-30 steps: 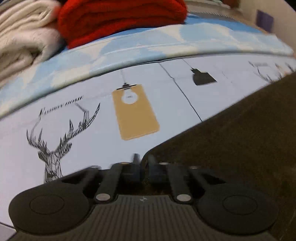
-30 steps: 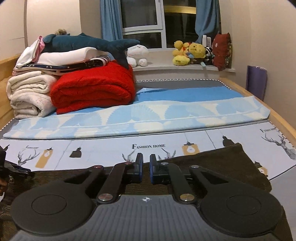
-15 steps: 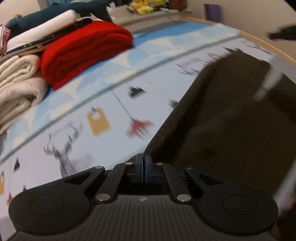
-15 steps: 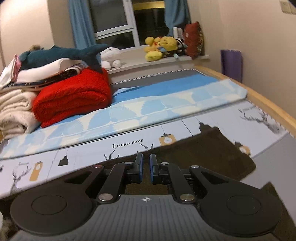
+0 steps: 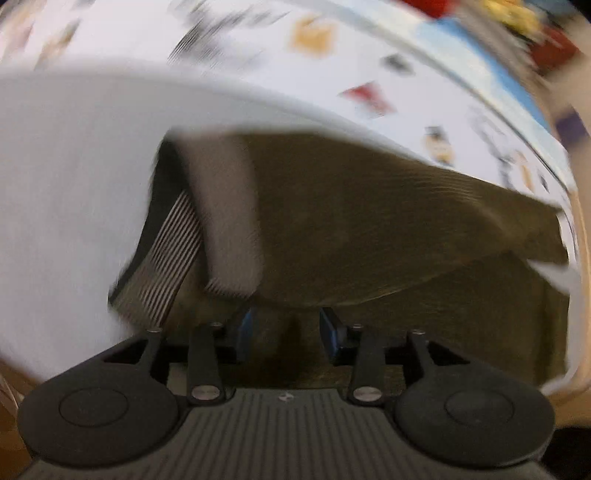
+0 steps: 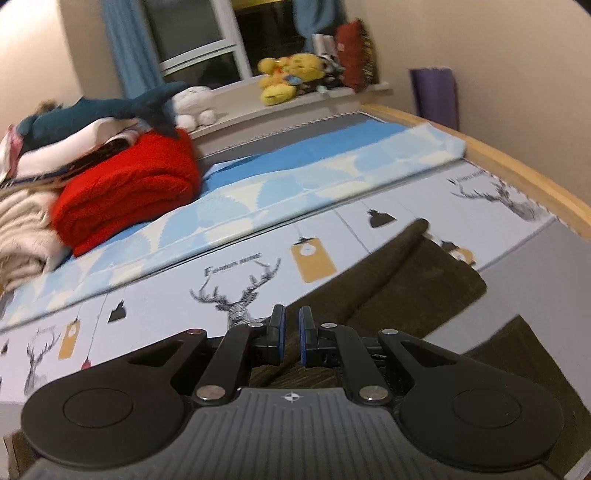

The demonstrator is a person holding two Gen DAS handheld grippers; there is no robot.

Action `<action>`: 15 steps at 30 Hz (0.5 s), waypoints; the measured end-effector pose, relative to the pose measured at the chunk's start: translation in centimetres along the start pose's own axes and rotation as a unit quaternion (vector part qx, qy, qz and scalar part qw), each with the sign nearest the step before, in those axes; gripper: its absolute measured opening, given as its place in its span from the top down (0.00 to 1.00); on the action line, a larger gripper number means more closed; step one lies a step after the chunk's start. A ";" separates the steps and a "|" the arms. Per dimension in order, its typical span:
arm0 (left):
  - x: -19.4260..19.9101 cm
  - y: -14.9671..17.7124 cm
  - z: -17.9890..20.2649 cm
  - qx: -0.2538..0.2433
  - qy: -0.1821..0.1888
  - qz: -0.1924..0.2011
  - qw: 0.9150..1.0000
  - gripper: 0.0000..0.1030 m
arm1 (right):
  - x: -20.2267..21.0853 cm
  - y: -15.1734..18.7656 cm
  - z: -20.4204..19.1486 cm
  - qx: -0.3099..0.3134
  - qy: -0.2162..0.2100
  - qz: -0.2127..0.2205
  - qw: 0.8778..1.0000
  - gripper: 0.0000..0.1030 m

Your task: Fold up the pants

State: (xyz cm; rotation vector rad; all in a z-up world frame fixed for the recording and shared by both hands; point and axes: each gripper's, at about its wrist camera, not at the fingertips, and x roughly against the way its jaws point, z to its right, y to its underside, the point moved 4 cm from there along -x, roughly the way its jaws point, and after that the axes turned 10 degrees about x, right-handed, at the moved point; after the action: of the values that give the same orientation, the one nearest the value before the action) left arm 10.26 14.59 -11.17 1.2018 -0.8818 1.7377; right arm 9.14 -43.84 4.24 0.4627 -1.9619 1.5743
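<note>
Right wrist view: dark pants (image 6: 413, 273) spread on bed (image 6: 166, 295), running toward 2 o'clock, pinched by right hand-held gripper (image 6: 291, 338). Left hand-held gripper (image 5: 286, 332) released, folded pants (image 5: 351, 221) at 12 o'clock.

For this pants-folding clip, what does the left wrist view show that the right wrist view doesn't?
Only the left wrist view: the left gripper, jaws apart, and a striped lining at the garment's edge.
Only the right wrist view: the right gripper, nearly closed, the folded red blanket, the blue plush shark and the window.
Both: the dark brown corduroy pants on the deer-print bed sheet.
</note>
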 end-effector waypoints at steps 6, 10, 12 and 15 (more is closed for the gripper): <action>-1.6 -1.7 -1.4 0.069 0.026 0.006 0.997 0.28 | -2.2 0.5 3.3 -0.085 -0.012 -0.023 0.996 0.92; -3.5 -2.4 -1.2 0.100 0.019 -0.010 0.995 0.29 | -4.3 0.7 4.5 -0.138 -0.029 -0.038 0.989 0.92; -3.5 -3.3 -0.9 0.102 0.017 0.007 0.995 0.30 | -5.6 0.7 5.0 -0.167 -0.040 -0.042 0.984 0.86; -2.5 -4.5 -0.5 0.085 -0.023 0.059 0.994 0.69 | -7.9 0.8 5.8 -0.187 -0.038 -0.053 0.980 0.71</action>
State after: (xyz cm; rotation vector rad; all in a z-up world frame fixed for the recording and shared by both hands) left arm 14.67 16.32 -13.33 1.3268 -0.8611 1.9191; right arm 13.46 -49.94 -2.12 0.4669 -2.1890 1.1002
